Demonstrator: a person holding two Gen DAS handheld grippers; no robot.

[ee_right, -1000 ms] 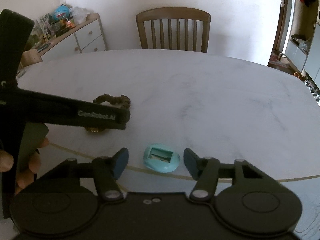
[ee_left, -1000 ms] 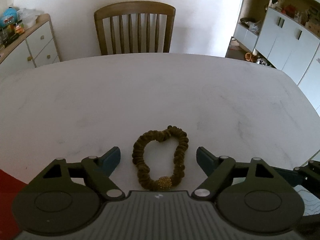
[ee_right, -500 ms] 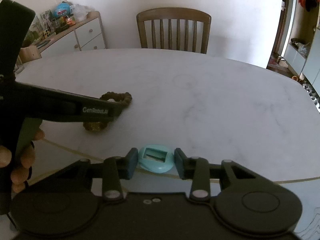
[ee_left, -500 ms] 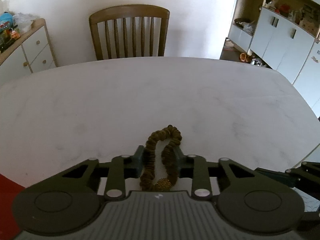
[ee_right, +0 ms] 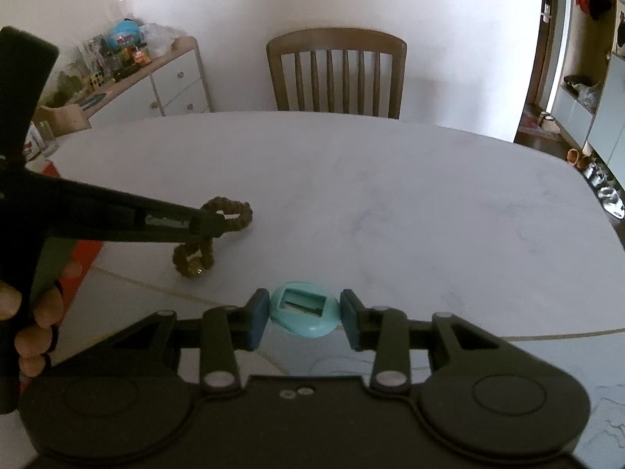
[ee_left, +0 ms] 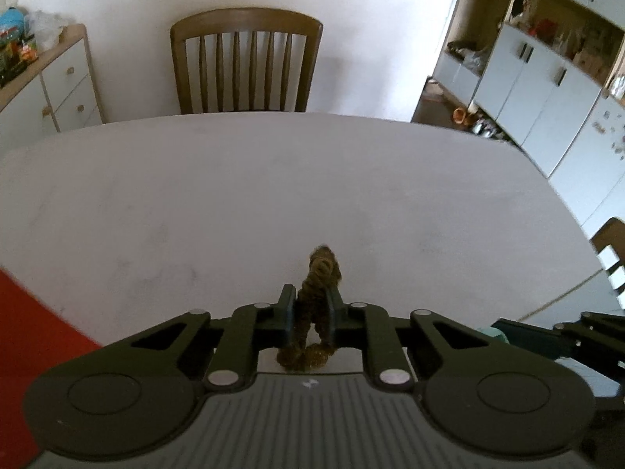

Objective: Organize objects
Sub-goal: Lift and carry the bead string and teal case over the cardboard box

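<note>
My left gripper (ee_left: pixel 309 314) is shut on a brown hair scrunchie (ee_left: pixel 317 273) with a gold bead, squeezed between the pads and lifted off the white table (ee_left: pixel 273 179). It also shows in the right wrist view (ee_right: pixel 230 215), hanging from the left gripper (ee_right: pixel 211 224) above the table's front left. My right gripper (ee_right: pixel 304 318) is shut on a small turquoise oval sharpener (ee_right: pixel 304 308), both pads touching its sides, held just above the table's front edge (ee_right: pixel 547 336).
A wooden chair (ee_left: pixel 247 62) stands at the table's far side. A sideboard with drawers and clutter (ee_right: pixel 156 78) is at the far left. White cupboards (ee_left: pixel 547 90) line the right wall. A red floor patch (ee_left: pixel 27 324) lies left of the table.
Both grippers went from open to shut. The left one closed on the scrunchie and lifted it; the right one closed on the turquoise sharpener and raised it slightly.
</note>
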